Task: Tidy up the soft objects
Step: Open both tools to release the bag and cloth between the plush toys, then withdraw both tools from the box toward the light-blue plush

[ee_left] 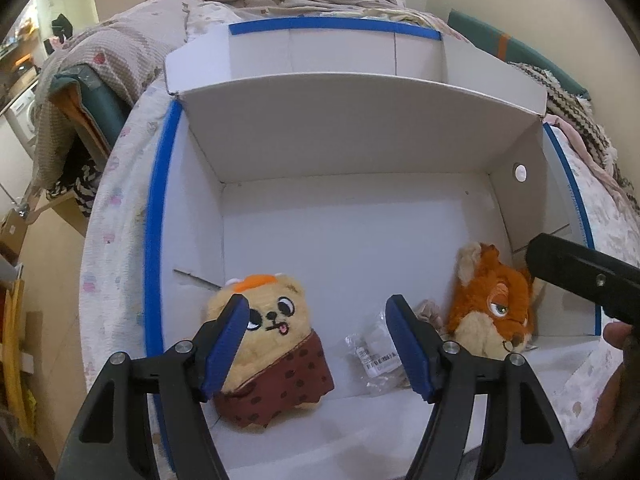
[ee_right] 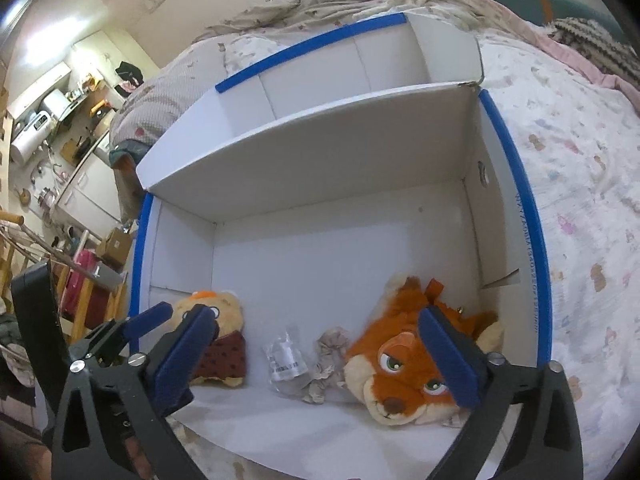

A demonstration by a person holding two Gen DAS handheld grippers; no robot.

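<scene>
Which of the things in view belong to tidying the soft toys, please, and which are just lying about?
Part of the job:
- bear plush, in the box
- fox plush, in the box
- white box holding them

Just lying about:
- clear plastic bag between the toys
- crumpled paper beside the fox
- bedding under the box

The left hand-held gripper tilts steeply down over the white box, its blue pads parted with nothing pressed between them. The right hand-held gripper also tilts down over the box, jaws spread wide and empty.
</scene>
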